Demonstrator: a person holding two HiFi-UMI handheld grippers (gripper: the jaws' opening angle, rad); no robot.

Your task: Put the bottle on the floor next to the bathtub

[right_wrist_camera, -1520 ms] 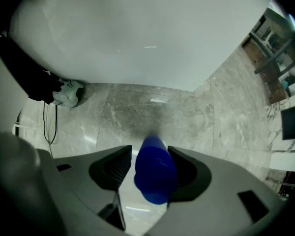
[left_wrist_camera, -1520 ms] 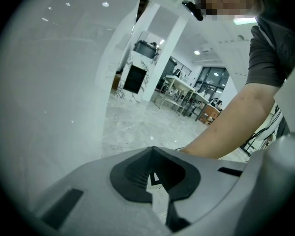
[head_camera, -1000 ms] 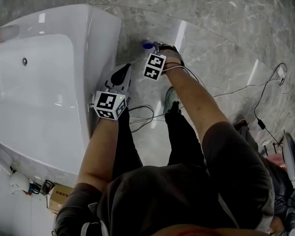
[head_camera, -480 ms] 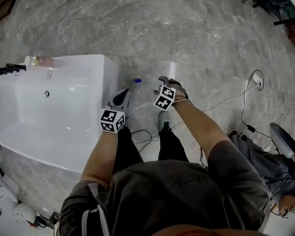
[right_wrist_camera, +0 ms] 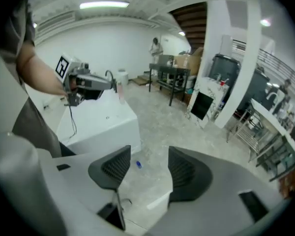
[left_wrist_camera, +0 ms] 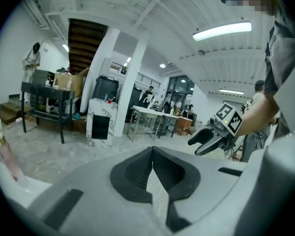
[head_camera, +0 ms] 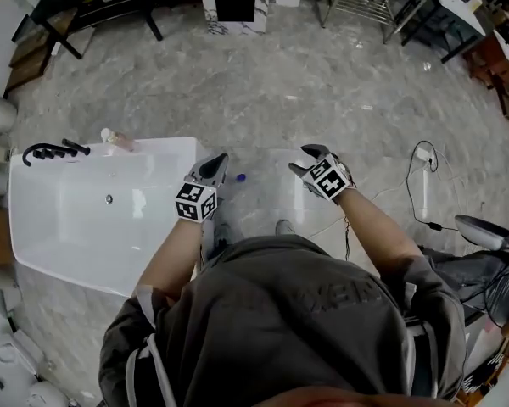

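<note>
The bottle (head_camera: 239,177), small with a blue cap, is sitting on the grey stone floor (head_camera: 263,83) just above the centre of the head view, just beside the right-hand end of the white bathtub (head_camera: 102,219). No jaws are touching it; whether it is upright or lying down is too small to tell.

The left gripper (head_camera: 215,167) is hovering just left of the bottle, over the tub's corner, with its jaws clenched together on nothing. The right gripper (head_camera: 305,160) is hanging to the right of the bottle, well apart from it. Its jaws are standing wide but closing, with nothing between them; in the right gripper view the bottle is showing only far below, through the gap.

At the left of the head view a black tap (head_camera: 51,151) is sitting at the tub's far rim, with a pale pinkish bottle (head_camera: 117,140) lying on the rim beside it. A cable (head_camera: 411,185) is trailing across the floor at the right.
</note>
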